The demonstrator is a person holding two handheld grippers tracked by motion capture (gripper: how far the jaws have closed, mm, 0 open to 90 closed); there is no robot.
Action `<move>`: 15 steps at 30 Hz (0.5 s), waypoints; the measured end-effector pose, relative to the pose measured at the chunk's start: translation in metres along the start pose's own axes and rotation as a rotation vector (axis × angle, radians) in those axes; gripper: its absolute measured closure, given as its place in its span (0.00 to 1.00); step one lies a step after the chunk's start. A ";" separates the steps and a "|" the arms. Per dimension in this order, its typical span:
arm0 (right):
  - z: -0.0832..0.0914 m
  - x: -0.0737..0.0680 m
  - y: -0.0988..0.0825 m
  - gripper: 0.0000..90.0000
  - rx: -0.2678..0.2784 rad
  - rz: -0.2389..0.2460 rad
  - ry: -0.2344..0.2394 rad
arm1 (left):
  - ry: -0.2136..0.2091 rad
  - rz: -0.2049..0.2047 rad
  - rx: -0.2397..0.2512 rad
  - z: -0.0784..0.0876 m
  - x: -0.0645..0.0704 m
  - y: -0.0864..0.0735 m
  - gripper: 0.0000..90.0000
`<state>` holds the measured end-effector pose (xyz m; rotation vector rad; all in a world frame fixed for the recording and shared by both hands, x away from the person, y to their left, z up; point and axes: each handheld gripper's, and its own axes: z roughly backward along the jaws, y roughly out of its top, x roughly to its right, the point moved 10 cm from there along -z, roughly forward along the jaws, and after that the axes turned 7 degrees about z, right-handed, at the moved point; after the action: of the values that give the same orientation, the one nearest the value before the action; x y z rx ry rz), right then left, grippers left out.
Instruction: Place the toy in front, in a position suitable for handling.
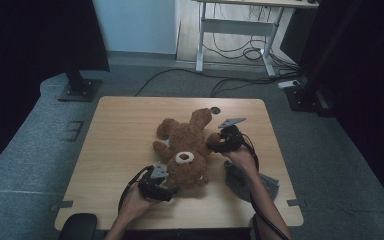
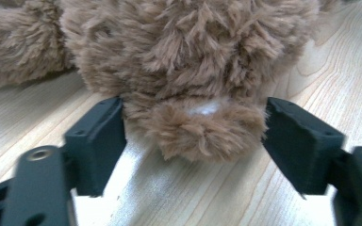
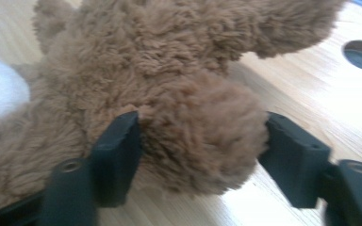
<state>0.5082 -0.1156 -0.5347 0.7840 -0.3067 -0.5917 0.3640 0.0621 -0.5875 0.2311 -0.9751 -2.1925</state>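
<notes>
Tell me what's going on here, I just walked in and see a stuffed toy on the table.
A person holds a two-jaw gripper in each hand and works on a brown teddy bear lying on the wooden table. The left gripper has its jaws on either side of one of the bear's ears, touching the fur. The right gripper brackets a fluffy limb the same way. The bear rests on the table, not lifted. A grey bundle lies near the right forearm.

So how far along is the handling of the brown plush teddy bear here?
Done: both grippers have reached the brown plush teddy bear, lying flat on the light wooden table. In hand: the left gripper brackets its ear, the right gripper a furry paw, pads touching fur. Left: lifting or moving it; a grey crumpled cloth lies nearby.
</notes>
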 end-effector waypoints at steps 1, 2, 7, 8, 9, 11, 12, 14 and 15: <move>-0.002 -0.002 0.001 0.46 -0.015 0.005 0.017 | 0.003 0.008 0.006 0.000 -0.001 0.001 0.37; -0.004 -0.002 0.001 0.48 -0.020 0.011 0.023 | 0.003 0.008 0.006 0.000 -0.001 0.001 0.41; -0.003 -0.003 0.000 0.64 -0.039 -0.031 0.050 | -0.010 0.003 0.005 -0.001 -0.001 0.000 0.51; -0.002 -0.005 -0.001 0.71 -0.041 -0.043 0.066 | -0.006 0.007 0.012 -0.001 -0.002 0.000 0.58; -0.002 -0.005 -0.001 0.71 -0.041 -0.043 0.066 | -0.006 0.007 0.012 -0.001 -0.002 0.000 0.63; 0.000 -0.009 -0.001 0.76 -0.042 -0.046 0.083 | 0.013 -0.007 0.011 -0.001 -0.003 0.000 0.72; 0.001 -0.010 0.000 0.77 -0.035 -0.041 0.085 | 0.030 -0.026 0.016 0.000 -0.003 0.001 0.77; 0.006 -0.013 0.006 0.79 -0.011 -0.028 0.082 | 0.058 -0.055 0.024 0.003 -0.006 0.004 0.82; 0.008 -0.014 0.009 0.79 0.000 -0.019 0.085 | 0.073 -0.063 0.034 0.006 -0.008 0.006 0.84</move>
<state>0.4963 -0.1069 -0.5232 0.8104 -0.2215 -0.5748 0.3705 0.0685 -0.5800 0.3599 -0.9778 -2.2097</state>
